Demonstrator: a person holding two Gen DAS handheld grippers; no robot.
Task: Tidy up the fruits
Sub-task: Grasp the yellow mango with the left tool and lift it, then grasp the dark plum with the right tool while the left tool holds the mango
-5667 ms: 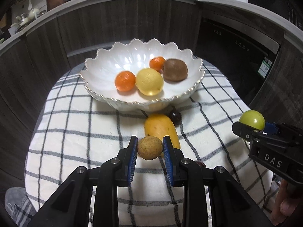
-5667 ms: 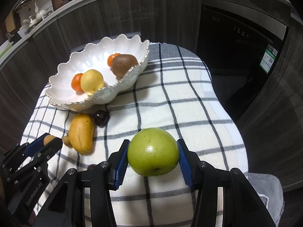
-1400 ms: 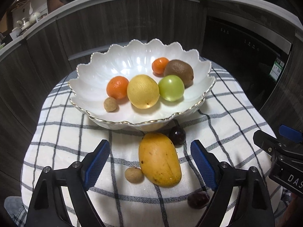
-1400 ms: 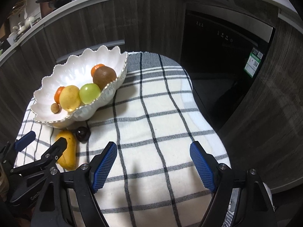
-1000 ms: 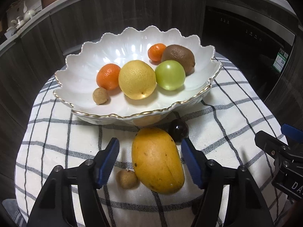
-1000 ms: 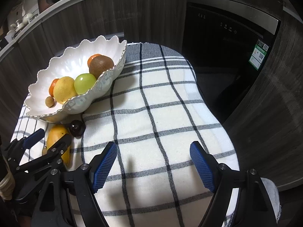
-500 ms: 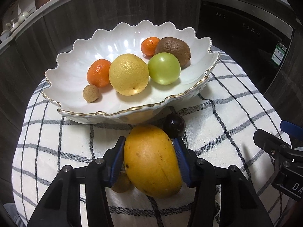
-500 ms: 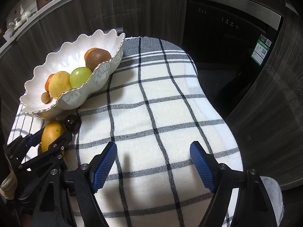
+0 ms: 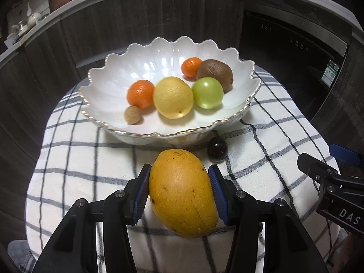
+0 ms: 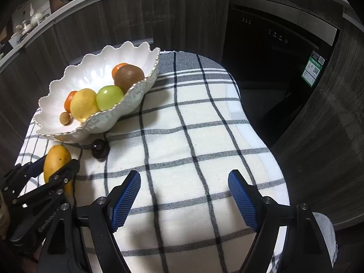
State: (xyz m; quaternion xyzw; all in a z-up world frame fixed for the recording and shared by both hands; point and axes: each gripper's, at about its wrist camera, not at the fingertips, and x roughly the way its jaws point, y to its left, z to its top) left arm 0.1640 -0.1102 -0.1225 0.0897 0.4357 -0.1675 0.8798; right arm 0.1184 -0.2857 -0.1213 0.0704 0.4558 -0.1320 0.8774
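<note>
My left gripper is shut on a yellow-orange mango, its blue pads against both sides, just in front of a white scalloped bowl. The bowl holds two oranges, a yellow citrus, a green apple, a kiwi and a small brown longan. A dark plum lies on the cloth beside the bowl. My right gripper is open and empty over the checked cloth; the mango and bowl show at its left.
The fruit sits on a white cloth with dark checks over a small rounded table. Dark wood cabinets and a black oven stand behind. My right gripper's body shows at the right of the left wrist view.
My left gripper moved forward over the mango and shut on it; the loose longan beside it is now hidden. The right gripper stays open and has hardly moved.
</note>
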